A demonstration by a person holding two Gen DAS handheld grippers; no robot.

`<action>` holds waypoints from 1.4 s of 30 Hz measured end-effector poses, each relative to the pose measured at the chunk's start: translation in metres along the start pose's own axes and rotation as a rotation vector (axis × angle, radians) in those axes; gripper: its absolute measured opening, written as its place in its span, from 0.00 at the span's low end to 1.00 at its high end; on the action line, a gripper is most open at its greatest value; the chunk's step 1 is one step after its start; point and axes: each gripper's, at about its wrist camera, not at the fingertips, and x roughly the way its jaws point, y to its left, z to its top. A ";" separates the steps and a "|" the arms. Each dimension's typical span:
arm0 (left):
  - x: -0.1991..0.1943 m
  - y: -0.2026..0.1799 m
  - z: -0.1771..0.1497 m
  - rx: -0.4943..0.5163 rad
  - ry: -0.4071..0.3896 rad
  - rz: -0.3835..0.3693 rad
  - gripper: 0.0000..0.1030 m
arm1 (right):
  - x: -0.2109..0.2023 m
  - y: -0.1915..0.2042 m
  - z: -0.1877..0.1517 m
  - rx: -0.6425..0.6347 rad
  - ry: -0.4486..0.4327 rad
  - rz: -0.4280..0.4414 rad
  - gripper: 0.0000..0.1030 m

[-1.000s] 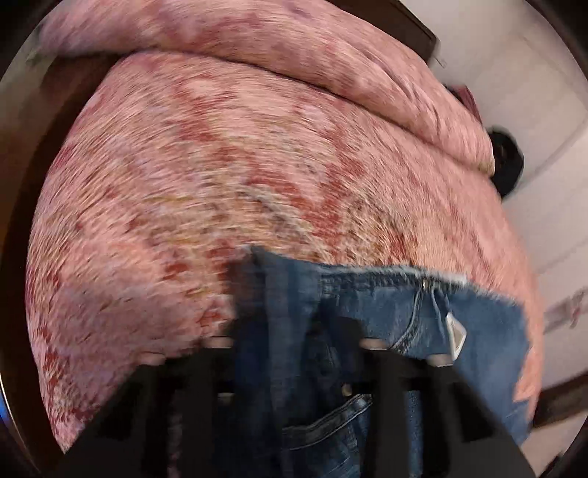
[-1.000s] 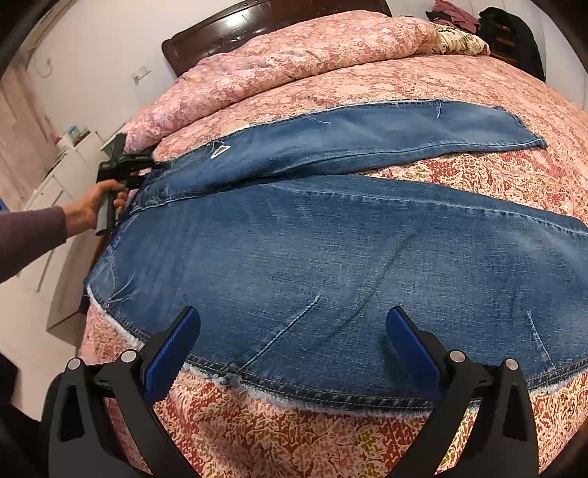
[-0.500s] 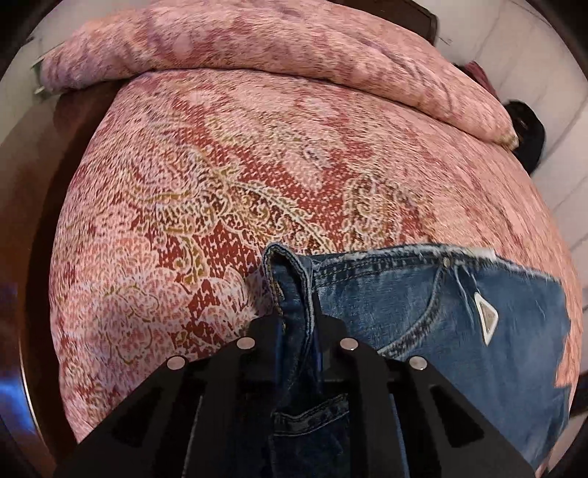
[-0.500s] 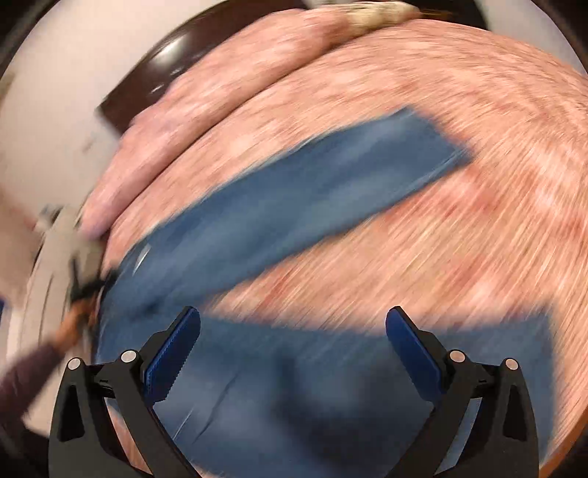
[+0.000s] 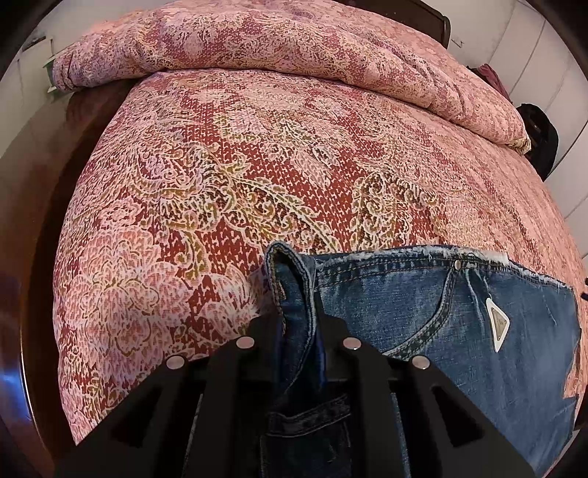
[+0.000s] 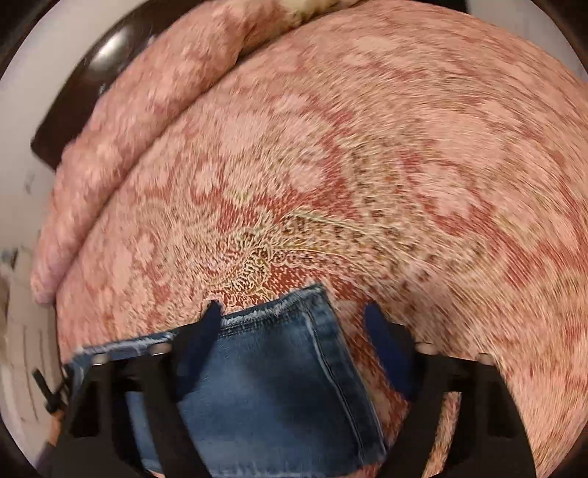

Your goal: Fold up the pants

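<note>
Denim jeans (image 5: 459, 331) lay on the bedspread (image 5: 257, 176); left gripper (image 5: 299, 331) pinched the waistband, right gripper (image 6: 294, 323) stood open.

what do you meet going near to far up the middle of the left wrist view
black left gripper shut on the folded waistband of the blue denim jeans → red and pink paisley bedspread → rolled pink patterned duvet → dark wooden headboard
</note>
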 end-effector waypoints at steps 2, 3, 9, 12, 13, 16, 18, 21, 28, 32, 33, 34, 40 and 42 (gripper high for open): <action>0.000 0.000 -0.001 0.001 0.001 -0.004 0.14 | 0.016 0.003 0.006 -0.020 0.044 -0.042 0.65; 0.000 0.000 -0.001 0.000 0.000 -0.004 0.14 | 0.020 0.003 0.008 -0.021 0.046 -0.065 0.65; 0.000 0.002 0.000 0.000 0.003 0.000 0.14 | 0.041 0.010 0.008 -0.068 0.068 -0.118 0.25; -0.003 -0.003 0.003 0.010 0.007 0.031 0.12 | 0.038 0.025 0.005 -0.134 0.051 -0.156 0.19; -0.006 -0.005 0.004 0.014 0.000 0.039 0.12 | 0.033 0.030 0.003 -0.155 0.035 -0.171 0.18; -0.026 -0.004 0.005 0.002 -0.077 0.011 0.11 | 0.001 0.037 -0.002 -0.160 -0.064 -0.145 0.18; -0.042 -0.003 0.003 -0.001 -0.134 -0.029 0.10 | -0.019 0.044 -0.009 -0.188 -0.109 -0.146 0.18; -0.070 0.001 -0.001 -0.024 -0.208 -0.106 0.10 | -0.056 0.054 -0.027 -0.211 -0.178 -0.112 0.18; -0.142 0.009 -0.028 -0.076 -0.346 -0.289 0.10 | -0.145 0.052 -0.100 -0.220 -0.295 -0.044 0.18; -0.174 0.022 -0.060 -0.108 -0.383 -0.366 0.10 | -0.180 0.033 -0.166 -0.184 -0.302 -0.019 0.18; -0.177 0.027 -0.067 -0.113 -0.385 -0.375 0.10 | -0.185 0.027 -0.182 -0.170 -0.300 -0.013 0.18; -0.184 0.033 -0.079 -0.121 -0.384 -0.383 0.10 | -0.189 0.021 -0.197 -0.155 -0.294 -0.010 0.18; -0.186 0.067 -0.145 -0.157 -0.265 -0.285 0.32 | -0.163 -0.041 -0.293 0.021 -0.118 -0.011 0.17; -0.179 0.087 -0.166 -0.220 -0.182 -0.168 0.54 | -0.149 -0.059 -0.321 0.113 -0.035 -0.098 0.26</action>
